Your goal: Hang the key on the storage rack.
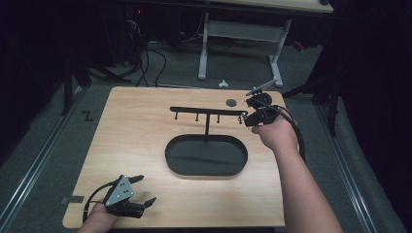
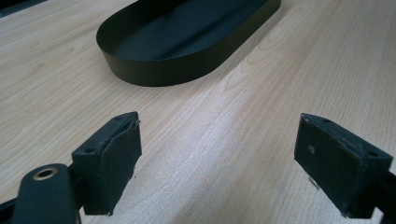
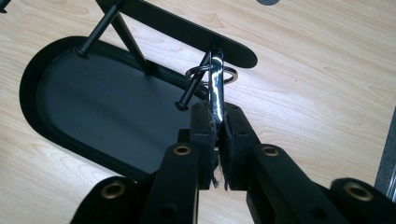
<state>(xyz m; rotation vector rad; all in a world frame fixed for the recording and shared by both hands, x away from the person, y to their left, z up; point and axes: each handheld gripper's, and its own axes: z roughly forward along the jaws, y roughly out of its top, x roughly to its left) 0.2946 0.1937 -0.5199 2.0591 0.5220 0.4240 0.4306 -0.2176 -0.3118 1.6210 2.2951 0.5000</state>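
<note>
From up high, the left gripper [image 1: 145, 190] is sitting near the front left corner of the wooden bench [image 1: 131, 131], fingers spread with nothing in them. The right gripper [image 1: 247, 117] is reaching up to the right end of the black hook rack [image 1: 208, 111], which is standing in an oval black tray [image 1: 206, 156] mid-bench. A small dark disc [image 1: 231, 102] is lying near the far edge.

Left gripper view: both fingers [image 2: 114, 158] are hanging wide apart over bare bench, the tray [image 2: 187, 35] sitting well ahead of them.

Right gripper view: the fingers [image 3: 205, 135] are pinching a shiny metal key [image 3: 216, 88] tight, holding it upright. Its key ring [image 3: 211, 74] is looping around the end peg [image 3: 191, 88] under the rack's bar [image 3: 187, 30], right over the tray's edge.
</note>
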